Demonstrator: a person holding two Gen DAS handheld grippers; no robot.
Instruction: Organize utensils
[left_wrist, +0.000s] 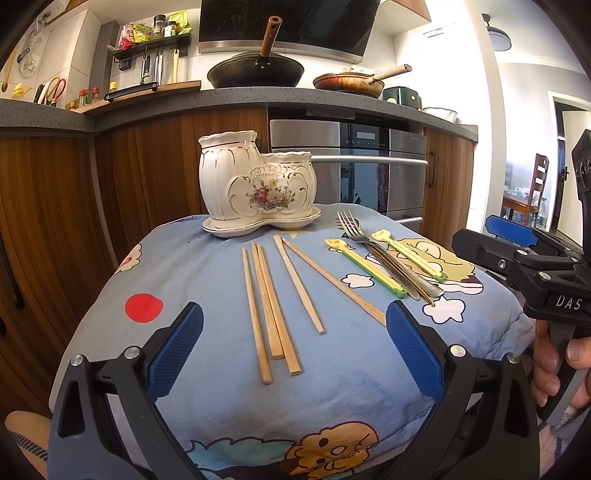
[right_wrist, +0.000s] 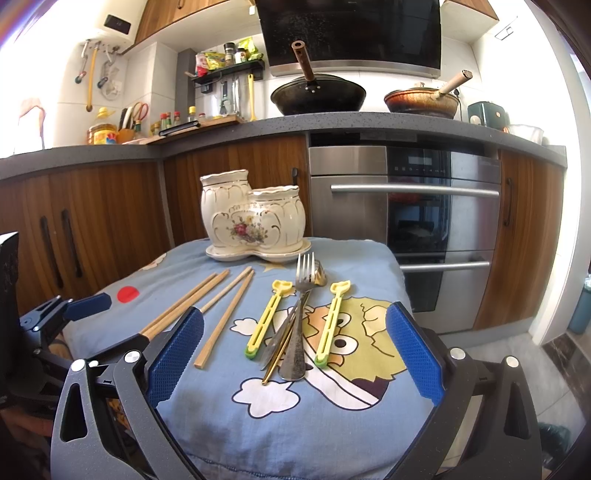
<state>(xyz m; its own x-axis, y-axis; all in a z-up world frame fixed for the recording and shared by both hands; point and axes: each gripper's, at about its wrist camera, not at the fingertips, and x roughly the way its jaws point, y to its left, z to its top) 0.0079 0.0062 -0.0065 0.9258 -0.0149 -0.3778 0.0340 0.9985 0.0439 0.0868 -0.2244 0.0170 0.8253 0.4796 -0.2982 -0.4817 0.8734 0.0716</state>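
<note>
Both spread: left gripper (left_wrist: 294, 349) over chopsticks (left_wrist: 271, 306); right gripper (right_wrist: 294, 349), marked "DAS", over forks (right_wrist: 301, 314).

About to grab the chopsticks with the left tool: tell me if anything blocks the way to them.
Nothing visible does. The left tool is open with the chopsticks lying on the blue cloth ahead between its fingers; the forks lie off to the right.

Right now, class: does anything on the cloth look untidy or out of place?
Yes. The forks lie piled across each other between two yellow clips, and five chopsticks lie loose and splayed. The holder appears unused.
</note>
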